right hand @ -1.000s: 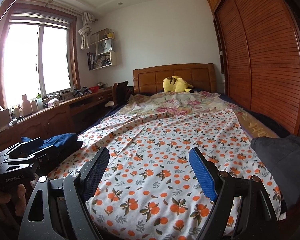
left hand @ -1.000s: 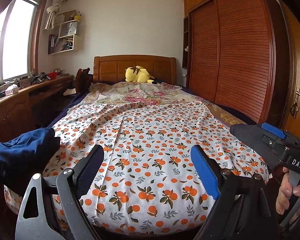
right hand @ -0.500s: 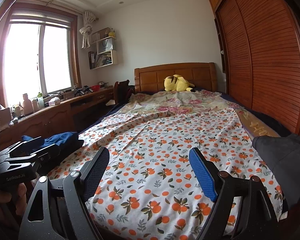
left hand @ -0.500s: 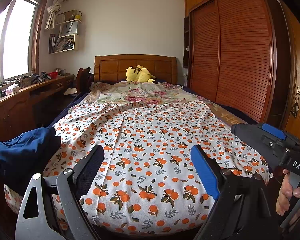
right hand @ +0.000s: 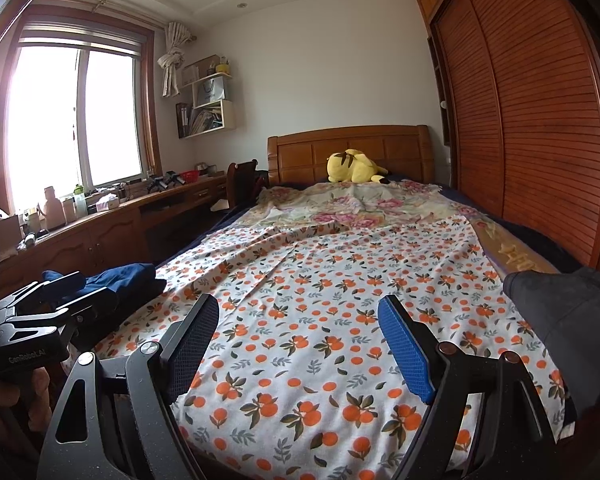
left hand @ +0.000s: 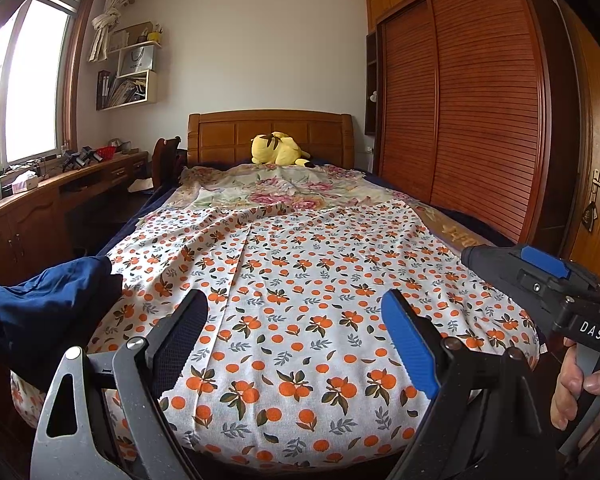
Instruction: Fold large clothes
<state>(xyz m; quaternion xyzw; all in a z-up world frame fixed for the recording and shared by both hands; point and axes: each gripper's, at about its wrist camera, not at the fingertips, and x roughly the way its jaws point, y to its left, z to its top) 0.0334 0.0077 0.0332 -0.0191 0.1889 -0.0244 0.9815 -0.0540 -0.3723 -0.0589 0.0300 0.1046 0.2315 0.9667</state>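
Two handheld grippers are hovering at the foot of a bed (left hand: 440,216). The left gripper (left hand: 296,312) is standing with jaws spread wide and nothing between them; the right gripper (right hand: 298,314) is likewise spread and empty. A large white cloth printed with oranges (left hand: 320,280) is lying flat across the bed's near half, just beyond both grippers. A dark blue garment (left hand: 40,304) is sitting bunched at the bed's left edge, a grey garment (right hand: 568,312) at the right edge. A yellow plush toy (left hand: 278,148) is resting by the wooden headboard (left hand: 228,136).
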